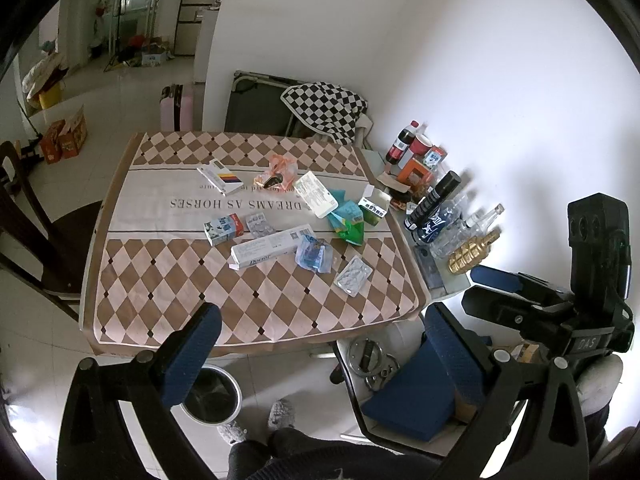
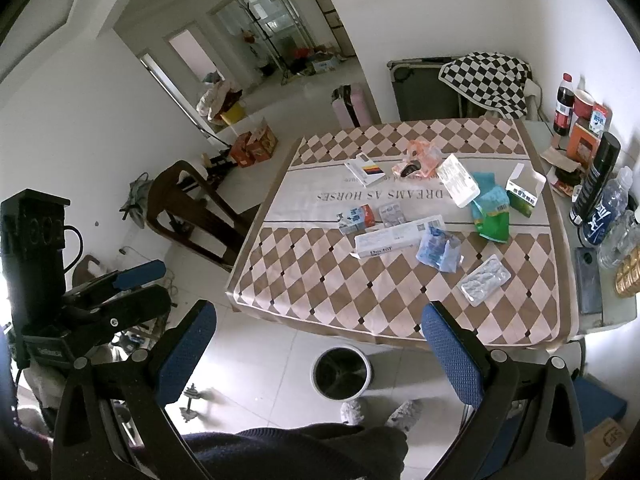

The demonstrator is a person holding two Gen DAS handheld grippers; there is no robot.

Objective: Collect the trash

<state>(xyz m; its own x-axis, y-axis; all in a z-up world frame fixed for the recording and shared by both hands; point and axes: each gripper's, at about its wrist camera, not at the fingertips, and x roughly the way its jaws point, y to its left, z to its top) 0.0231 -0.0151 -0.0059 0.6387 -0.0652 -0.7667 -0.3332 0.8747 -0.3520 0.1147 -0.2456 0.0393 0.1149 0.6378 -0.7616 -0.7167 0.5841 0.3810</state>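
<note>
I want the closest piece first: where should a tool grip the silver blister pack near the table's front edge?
Grip the blister pack across its narrow width, coming from above. It lies flat and thin on the tablecloth, long axis diagonal, apart from other litter, so its long edges are probably the easiest purchase.

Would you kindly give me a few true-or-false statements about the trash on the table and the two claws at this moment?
1. Both claws are open and hold nothing. True: the left claw and the right claw are both empty.
2. The trash bin sits on the tablecloth. False: it stands on the floor in front of the table.
3. The long white box lies flat on the table. True.
4. The silver blister pack is already in the bin. False: it lies on the table near the front edge.
5. The cola bottle lies on its side. False: it stands upright.
</note>
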